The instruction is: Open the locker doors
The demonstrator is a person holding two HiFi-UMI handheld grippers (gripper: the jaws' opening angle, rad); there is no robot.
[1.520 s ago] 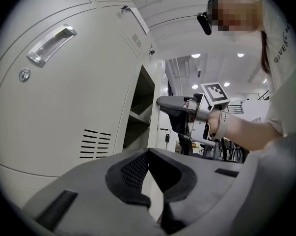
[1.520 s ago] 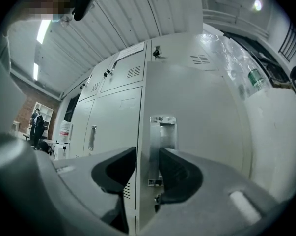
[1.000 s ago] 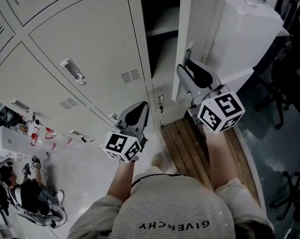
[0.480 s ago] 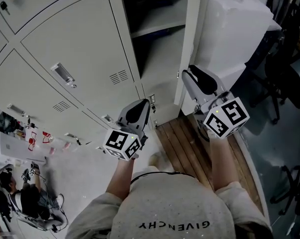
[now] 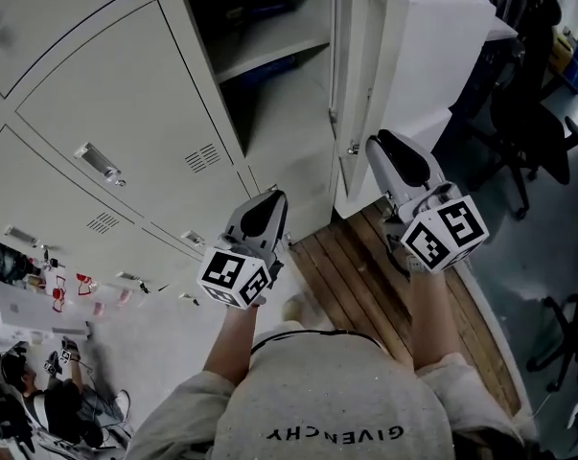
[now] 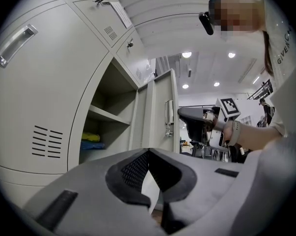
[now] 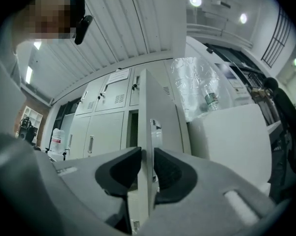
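A bank of grey lockers (image 5: 126,113) fills the left of the head view. One locker door (image 5: 360,84) stands swung out, and its compartment (image 5: 269,75) shows a shelf. My right gripper (image 5: 382,147) is at that door's free edge. In the right gripper view the door (image 7: 152,97) runs edge-on between the jaws of the gripper (image 7: 147,151); they have just been closing and both pads (image 7: 123,168) lie against it. My left gripper (image 5: 272,199) hangs lower, in front of the closed lockers, its tips (image 6: 148,152) touching with nothing held.
Yellow and blue items (image 6: 91,140) lie on the open locker's shelf. A white cabinet (image 5: 442,56) stands right of the door, with a bottle (image 7: 211,101) on top. A wooden platform (image 5: 365,286) lies underfoot. Office chairs (image 5: 519,94) are at the right; a person (image 5: 49,401) is at the lower left.
The locker door has swung wider, showing more of the compartment and shelf. My right gripper has moved with its edge. The left gripper has shifted only slightly.
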